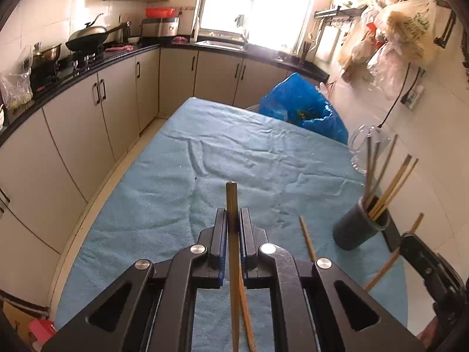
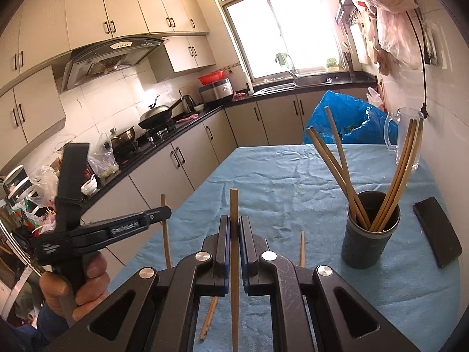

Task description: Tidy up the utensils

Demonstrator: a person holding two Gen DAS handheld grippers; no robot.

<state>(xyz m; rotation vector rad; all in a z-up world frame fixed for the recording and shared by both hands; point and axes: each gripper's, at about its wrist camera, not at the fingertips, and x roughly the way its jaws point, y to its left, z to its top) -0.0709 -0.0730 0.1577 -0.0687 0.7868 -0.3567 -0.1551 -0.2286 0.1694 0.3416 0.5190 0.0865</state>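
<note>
My left gripper (image 1: 233, 220) is shut on a wooden chopstick (image 1: 231, 196), held above the blue table cloth (image 1: 164, 205). In the right wrist view it shows at the left (image 2: 164, 213) in a person's hand, its chopstick (image 2: 166, 240) hanging down. My right gripper (image 2: 234, 228) is shut on another chopstick (image 2: 234, 205); the left wrist view catches it at the right edge (image 1: 406, 239). A dark holder cup (image 2: 370, 231) with several chopsticks stands at the right of both grippers. Loose chopsticks lie on the cloth (image 2: 302, 249) (image 2: 209, 316).
A black phone (image 2: 436, 228) lies right of the cup near the wall. A clear glass pitcher (image 2: 404, 138) and a blue plastic bag (image 2: 337, 120) sit at the table's far end. Kitchen cabinets (image 1: 96, 117) run along the left of the table.
</note>
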